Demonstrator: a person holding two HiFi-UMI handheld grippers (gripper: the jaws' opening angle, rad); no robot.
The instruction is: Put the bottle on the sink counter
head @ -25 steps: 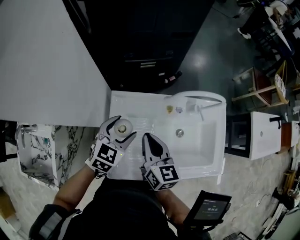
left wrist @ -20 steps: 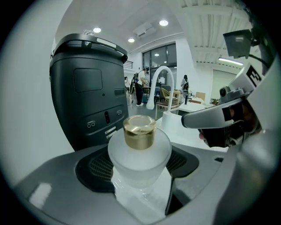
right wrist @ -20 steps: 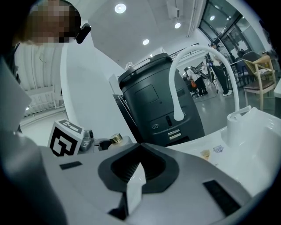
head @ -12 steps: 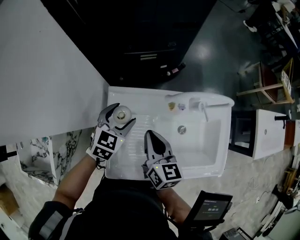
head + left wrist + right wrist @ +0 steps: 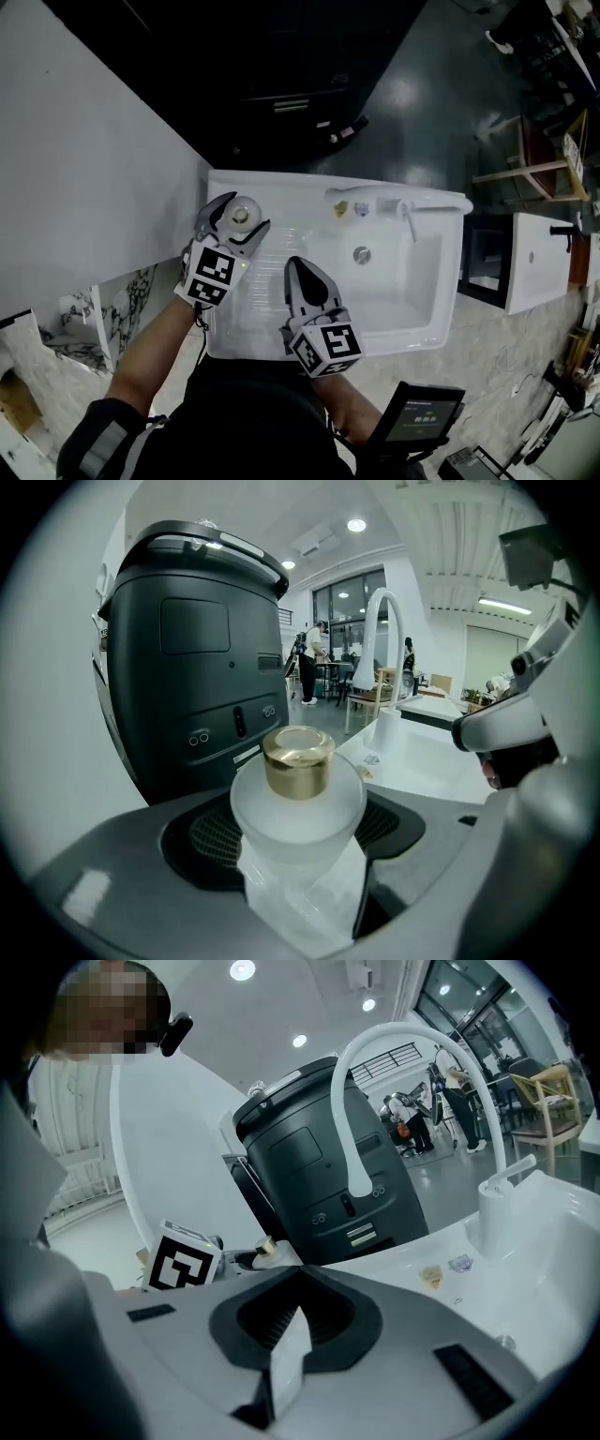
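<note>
The left gripper (image 5: 238,214), its fingers pinching the gold-capped bottle (image 5: 298,794), has moved toward the back corner of the sink surface (image 5: 281,201), so it can probably be set down soon; the right gripper (image 5: 294,268) has its fingers pressed together, empty.

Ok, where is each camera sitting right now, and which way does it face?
Head view: on the person's head, facing steeply down at the sink; shows the arms, left gripper and right gripper.
Left gripper view: on the left gripper, looking along jaws shut on the bottle, toward the faucet.
Right gripper view: on the right gripper, over shut jaws toward the faucet; the left gripper's marker cube shows.
Shared: both gripper views show the faucet.
</note>
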